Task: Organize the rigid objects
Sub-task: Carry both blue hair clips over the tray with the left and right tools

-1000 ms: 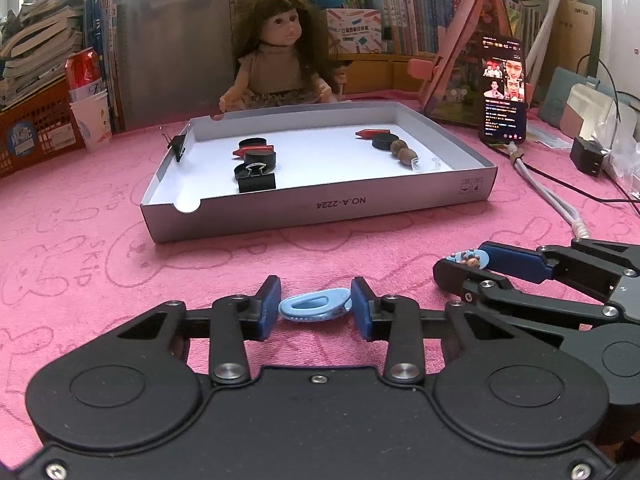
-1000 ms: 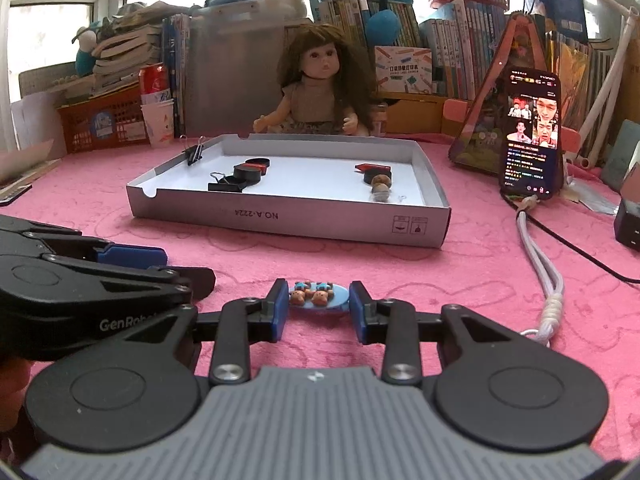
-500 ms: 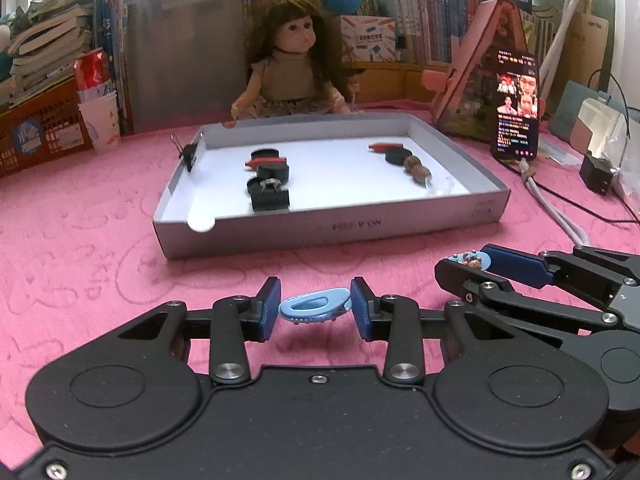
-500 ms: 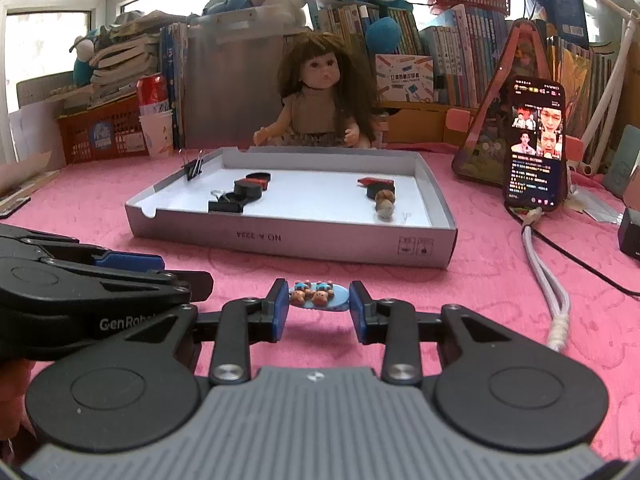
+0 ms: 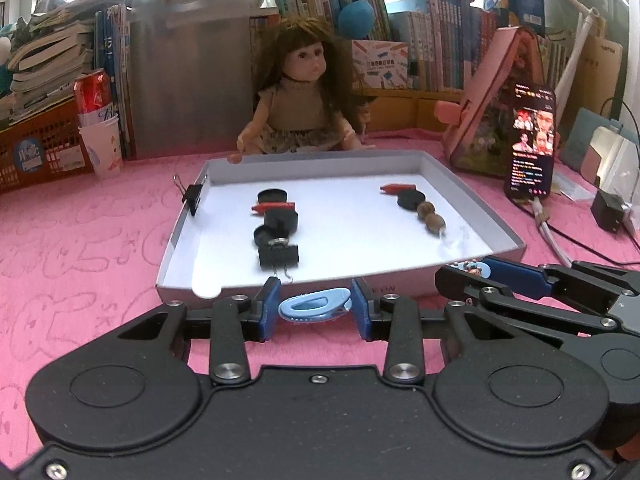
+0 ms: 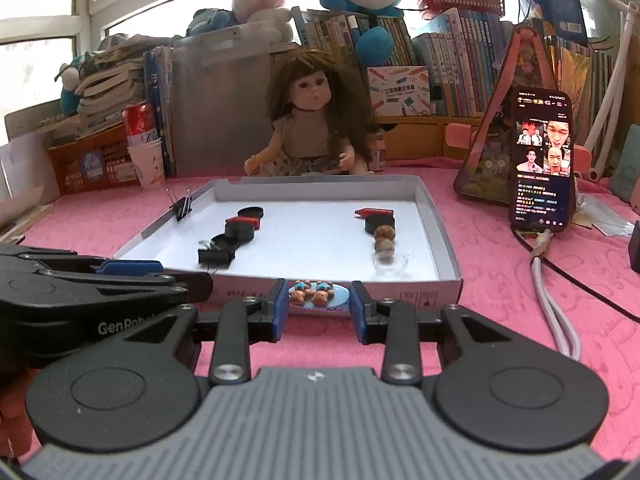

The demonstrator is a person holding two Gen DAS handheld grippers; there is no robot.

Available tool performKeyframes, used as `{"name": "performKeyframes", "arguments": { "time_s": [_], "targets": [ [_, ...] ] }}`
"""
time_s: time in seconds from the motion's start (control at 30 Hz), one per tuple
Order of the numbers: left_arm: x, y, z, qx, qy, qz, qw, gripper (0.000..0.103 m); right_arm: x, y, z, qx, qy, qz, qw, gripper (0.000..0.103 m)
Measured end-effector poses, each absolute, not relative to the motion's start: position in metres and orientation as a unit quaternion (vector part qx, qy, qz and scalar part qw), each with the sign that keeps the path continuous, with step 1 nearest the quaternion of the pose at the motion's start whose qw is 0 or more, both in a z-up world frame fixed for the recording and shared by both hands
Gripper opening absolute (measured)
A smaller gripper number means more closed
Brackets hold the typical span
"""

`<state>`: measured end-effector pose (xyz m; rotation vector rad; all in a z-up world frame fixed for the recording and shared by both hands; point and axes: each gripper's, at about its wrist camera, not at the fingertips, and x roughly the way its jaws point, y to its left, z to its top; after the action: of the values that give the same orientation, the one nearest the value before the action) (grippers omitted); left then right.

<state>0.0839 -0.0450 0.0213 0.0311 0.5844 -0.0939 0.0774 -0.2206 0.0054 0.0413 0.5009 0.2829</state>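
You hold one hair clip in each gripper, low centre of each frame, before the white cardboard tray [image 5: 472, 200].

Your left gripper [image 5: 315, 309] clamps the plain light-blue plastic hair clip [image 5: 316, 306], long axis crosswise between the pads; your right gripper [image 6: 319, 300] likewise pinches the blue bear-decorated hair clip [image 6: 316, 295].

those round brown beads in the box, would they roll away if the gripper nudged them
Probably a bit. The brown beads look round and smooth on the slick white floor of the box, so they may roll. They sit in a touching row, perhaps strung, which would limit it. They look small, probably light.
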Motion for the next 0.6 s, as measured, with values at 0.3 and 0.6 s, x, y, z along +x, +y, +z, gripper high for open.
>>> {"name": "performKeyframes", "arguments": {
  "time_s": [0.3, 0.6],
  "targets": [
    [0.108, -0.046, 0.026, 0.013, 0.286, -0.035, 0.958, 0.035, 0.102, -0.219, 0.01, 0.021, 0.25, 0.136, 0.958, 0.039],
    [0.134, -0.044, 0.021, 0.008, 0.297, -0.03, 0.954, 0.035, 0.124, -0.213, 0.007, 0.014, 0.259, 0.13, 0.957, 0.039]
  ]
}}
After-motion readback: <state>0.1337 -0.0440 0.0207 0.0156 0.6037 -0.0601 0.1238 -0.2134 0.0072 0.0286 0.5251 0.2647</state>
